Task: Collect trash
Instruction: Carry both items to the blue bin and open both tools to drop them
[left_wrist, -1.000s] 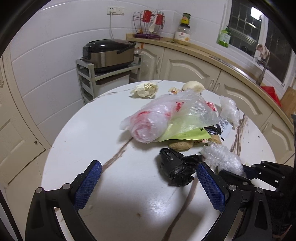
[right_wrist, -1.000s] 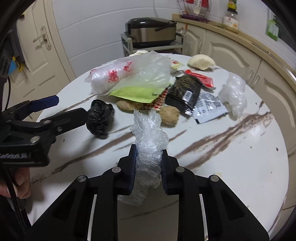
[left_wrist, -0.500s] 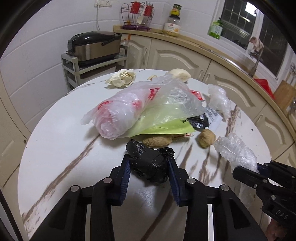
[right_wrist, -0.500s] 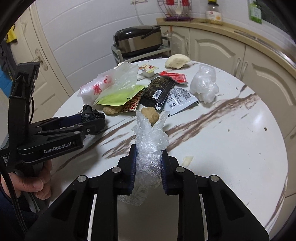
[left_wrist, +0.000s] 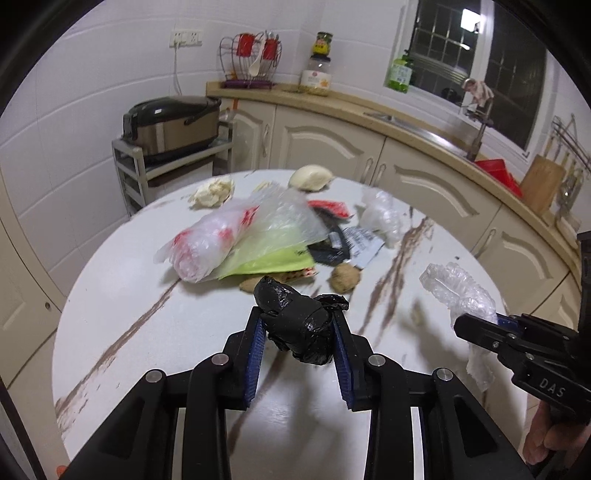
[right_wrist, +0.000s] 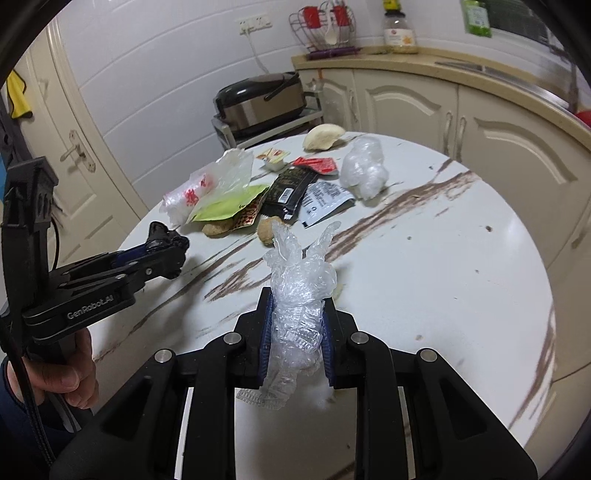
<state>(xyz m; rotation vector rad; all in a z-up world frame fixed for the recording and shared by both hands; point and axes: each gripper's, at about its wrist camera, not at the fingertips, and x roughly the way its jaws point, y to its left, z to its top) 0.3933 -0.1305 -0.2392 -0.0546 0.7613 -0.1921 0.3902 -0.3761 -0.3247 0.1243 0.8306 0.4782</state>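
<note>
My left gripper (left_wrist: 298, 332) has its blue pads pressed on a crumpled black plastic bag (left_wrist: 291, 314), and the jaws are still closing on it. The bag hangs just above the round white marble table (left_wrist: 129, 295). My right gripper (right_wrist: 298, 314) is shut on a wad of clear crinkled plastic (right_wrist: 295, 280) that sticks up past the fingertips. In the right wrist view the left gripper (right_wrist: 166, 247) hangs to the left with the black bag (right_wrist: 162, 230) at its tip. The left wrist view shows the right gripper (left_wrist: 476, 325) low on the right, holding the clear plastic (left_wrist: 458, 288).
A trash pile lies mid-table: a white-and-red plastic bag (left_wrist: 210, 243), a green wrapper (left_wrist: 273, 262), a black packet (right_wrist: 291, 188), a clear bag lump (right_wrist: 364, 170), brown lumps (left_wrist: 345, 277). Behind stand a rice cooker (left_wrist: 170, 122) on a rack and curved cabinets (left_wrist: 325, 147).
The left gripper went from wide open beside the black bag to closed on it and raised it off the table. The right gripper drew back from the pile with its clear plastic.
</note>
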